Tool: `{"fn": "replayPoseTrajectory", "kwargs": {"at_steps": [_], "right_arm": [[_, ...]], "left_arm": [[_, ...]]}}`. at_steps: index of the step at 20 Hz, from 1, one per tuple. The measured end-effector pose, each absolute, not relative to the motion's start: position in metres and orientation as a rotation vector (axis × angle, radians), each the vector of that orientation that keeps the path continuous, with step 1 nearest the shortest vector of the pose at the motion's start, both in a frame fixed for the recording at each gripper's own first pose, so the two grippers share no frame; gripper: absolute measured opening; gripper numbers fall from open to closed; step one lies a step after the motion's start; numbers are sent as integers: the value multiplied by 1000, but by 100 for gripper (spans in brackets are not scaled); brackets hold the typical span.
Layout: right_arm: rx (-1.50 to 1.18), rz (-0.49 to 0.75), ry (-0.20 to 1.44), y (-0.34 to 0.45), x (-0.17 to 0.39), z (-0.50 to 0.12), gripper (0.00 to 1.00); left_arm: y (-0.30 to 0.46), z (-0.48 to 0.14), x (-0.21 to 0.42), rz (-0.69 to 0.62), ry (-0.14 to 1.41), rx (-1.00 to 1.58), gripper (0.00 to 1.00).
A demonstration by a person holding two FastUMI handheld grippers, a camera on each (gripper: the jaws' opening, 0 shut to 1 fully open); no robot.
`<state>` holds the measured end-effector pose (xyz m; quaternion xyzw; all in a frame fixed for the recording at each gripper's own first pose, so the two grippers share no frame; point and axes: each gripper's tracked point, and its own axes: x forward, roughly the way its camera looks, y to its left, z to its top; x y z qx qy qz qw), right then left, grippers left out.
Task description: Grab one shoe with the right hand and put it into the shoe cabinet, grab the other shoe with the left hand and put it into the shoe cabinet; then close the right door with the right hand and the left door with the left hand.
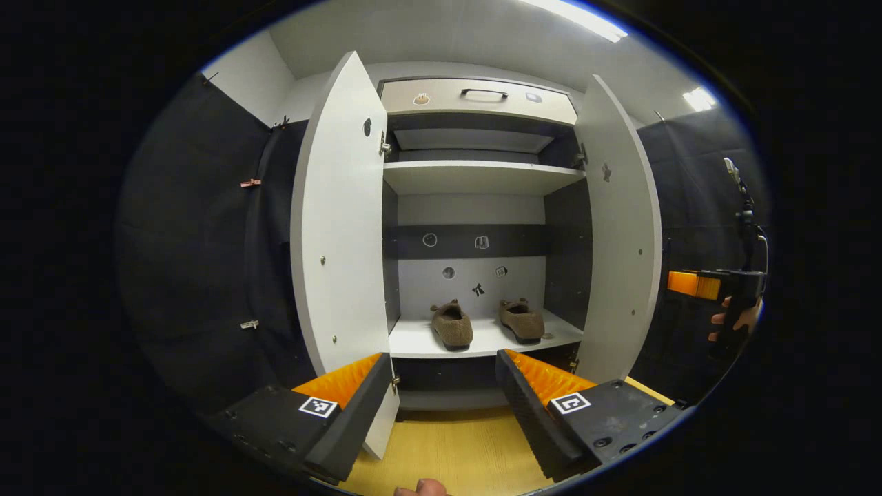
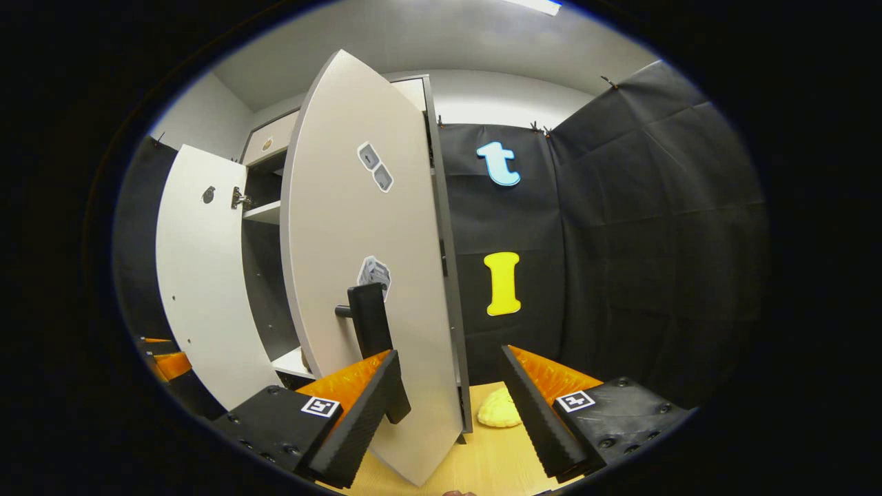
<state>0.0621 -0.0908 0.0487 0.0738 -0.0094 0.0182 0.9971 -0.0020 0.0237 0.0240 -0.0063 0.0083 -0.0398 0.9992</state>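
Two brown shoes sit side by side on the cabinet's lower shelf (image 1: 420, 341), the left shoe (image 1: 452, 325) and the right shoe (image 1: 521, 320). The left door (image 1: 337, 227) and the right door (image 1: 620, 234) both stand wide open. My left gripper (image 1: 442, 358) hangs open in front of the cabinet, holding nothing. In the right gripper view, my right gripper (image 2: 449, 353) is open just by the outer face of the right door (image 2: 351, 227). One of its fingers (image 2: 358, 406) overlaps the foot of the black door handle (image 2: 365, 313). In the left gripper view, the right gripper (image 1: 689, 284) is held by a hand beyond the right door.
An upper shelf (image 1: 482, 176) and a drawer (image 1: 475, 96) sit above the shoes. A yellow soft object (image 2: 499, 410) lies on the wooden floor (image 1: 448, 448) behind the right door. Black cloth walls close in both sides. The left door (image 2: 200, 275) and left gripper (image 2: 162, 358) appear at the far left.
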Motion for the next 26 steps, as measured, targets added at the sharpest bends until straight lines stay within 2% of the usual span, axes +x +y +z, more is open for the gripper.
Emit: {"fn": "replayPoseTrajectory", "kwargs": {"at_steps": [2,11,20,26], "right_arm": [[159,59,-12,-79,65,47,100],[135,192,10,12,101,41,98],[120,196,-5,40,132,39,98],[113,183,-10,47,125,39,98]], "left_arm": [[27,22,-2,-76,22,-21,96],[54,22,-3,-39,30,-40,96],[106,20,-13,31,51,-55,96],[156,22,-13,101,52,-51,96]]}}
